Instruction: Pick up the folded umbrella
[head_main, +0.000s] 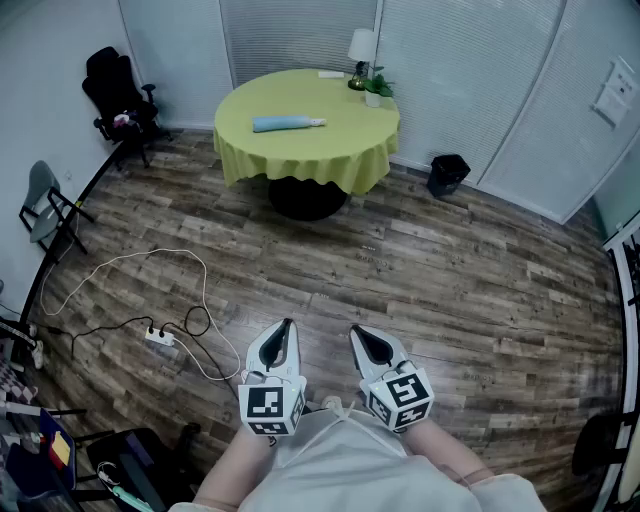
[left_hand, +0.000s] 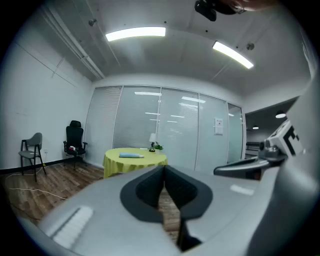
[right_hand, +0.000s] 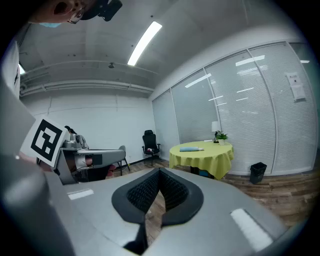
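A light blue folded umbrella (head_main: 287, 123) lies on the round table with the yellow-green cloth (head_main: 306, 150) at the far side of the room. It is small and distant in the left gripper view as the umbrella (left_hand: 131, 155) and in the right gripper view as the umbrella (right_hand: 191, 148). My left gripper (head_main: 287, 327) and right gripper (head_main: 359, 334) are held side by side close to my body, far from the table. Both are shut with nothing between their jaws, as the left gripper (left_hand: 163, 170) and right gripper (right_hand: 159, 174) show in their own views.
A lamp (head_main: 361, 55) and a potted plant (head_main: 377, 88) stand at the table's far edge. A black bin (head_main: 447, 174) sits right of the table. Black office chair (head_main: 120, 100) and grey chair (head_main: 45, 205) line the left wall. A power strip with cables (head_main: 160, 337) lies on the wood floor.
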